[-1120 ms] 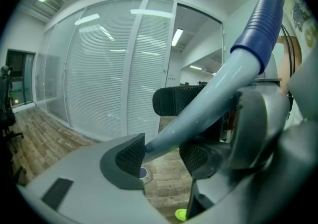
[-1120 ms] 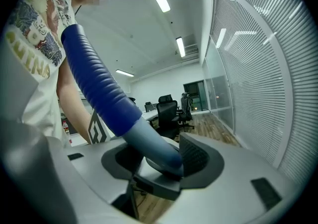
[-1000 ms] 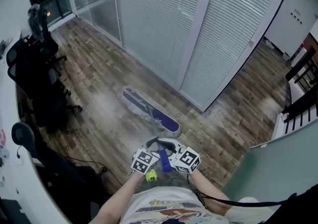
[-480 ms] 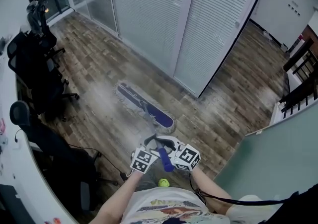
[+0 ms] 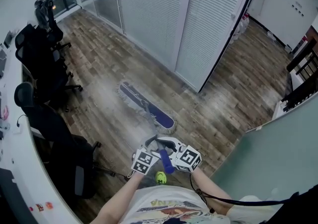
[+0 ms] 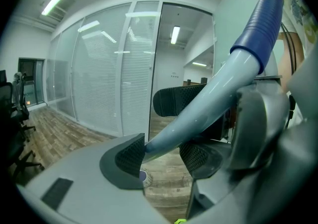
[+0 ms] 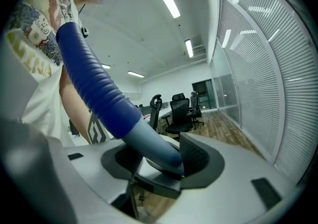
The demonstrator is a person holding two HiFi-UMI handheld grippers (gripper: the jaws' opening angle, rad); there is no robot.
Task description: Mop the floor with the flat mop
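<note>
Mop handle [image 5: 165, 161] clamped by left tongs [image 6: 161, 153] and by right tongs [image 7: 154, 158], mop head [image 5: 146, 107] laid flat on wooden floor [image 5: 223, 109], office chairs [image 5: 42, 54] ranged at left.

Head view: steeply down at floor [image 5: 99, 64]. Gripper views: close along jaws. All share mop handle [image 5: 165, 161].
</note>
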